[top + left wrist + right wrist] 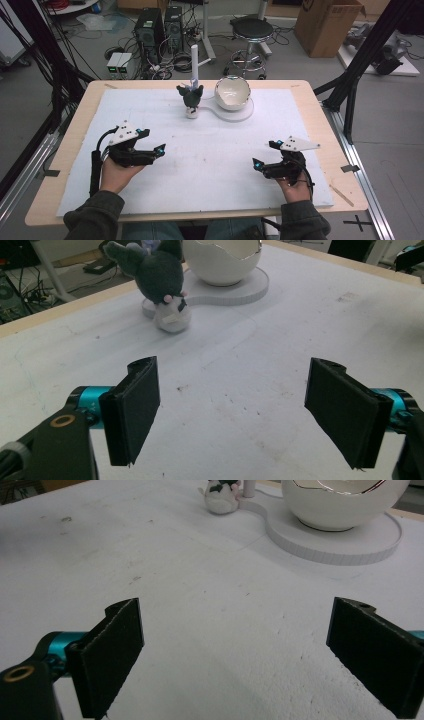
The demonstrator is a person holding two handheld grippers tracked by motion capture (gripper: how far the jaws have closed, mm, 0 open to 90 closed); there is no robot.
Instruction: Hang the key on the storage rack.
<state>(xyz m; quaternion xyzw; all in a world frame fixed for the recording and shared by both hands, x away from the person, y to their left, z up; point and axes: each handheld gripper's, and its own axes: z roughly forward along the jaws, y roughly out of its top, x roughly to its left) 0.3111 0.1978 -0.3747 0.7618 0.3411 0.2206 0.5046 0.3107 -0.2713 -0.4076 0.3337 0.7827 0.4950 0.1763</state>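
since both grippers sit low near the table's near edge with nothing between their jaws, this reads as a resting stance ahead of a reach. the left gripper lies toward the near left corner, its jaws spread wide; the right gripper lies toward the near right corner, jaws equally wide apart, and both point inward and forward toward the far edge.

the plush toy, dark grey with a pale base, stands upright near the middle of the far edge, apparently so either gripper can come at it from the front. just beside it, on a flat white base, rests a white eggshell-shaped bowl, its broken rim open upward as if meant to receive something. a white post rises right behind the toy; whether it touches the toy is hard to tell.

count: two grippers, one toy, one bowl, one base, one post, all on one white mat.
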